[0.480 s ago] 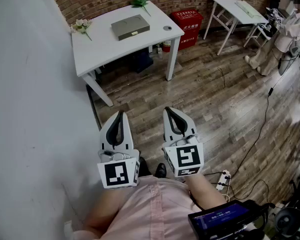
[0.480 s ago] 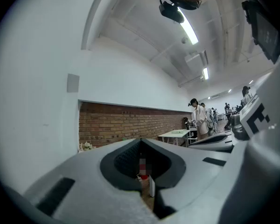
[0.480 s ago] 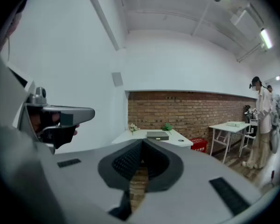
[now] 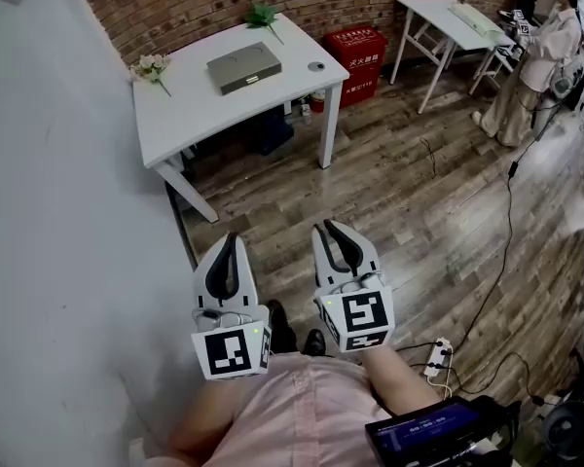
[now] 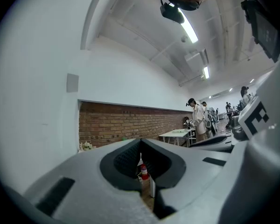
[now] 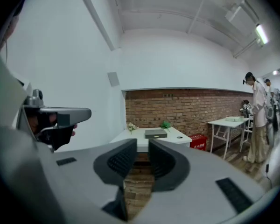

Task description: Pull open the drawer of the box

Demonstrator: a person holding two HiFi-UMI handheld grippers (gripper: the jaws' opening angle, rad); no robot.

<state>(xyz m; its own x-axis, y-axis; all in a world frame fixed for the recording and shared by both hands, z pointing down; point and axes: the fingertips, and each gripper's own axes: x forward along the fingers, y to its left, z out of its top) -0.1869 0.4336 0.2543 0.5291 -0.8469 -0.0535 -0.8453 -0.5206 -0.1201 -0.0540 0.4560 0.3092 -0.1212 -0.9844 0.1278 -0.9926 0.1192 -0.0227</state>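
While the box sits mid-way along the surface, both grippers hang well short of it. Left gripper jaws together; right gripper jaws slightly apart, empty. Risk: drawer pull too small to make out; a tug on an unbraced box may slide it.

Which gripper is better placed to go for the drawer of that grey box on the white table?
Probably the right gripper: its fingers stand slightly apart and point at the box, while the left gripper is shut. Both are far from the table.
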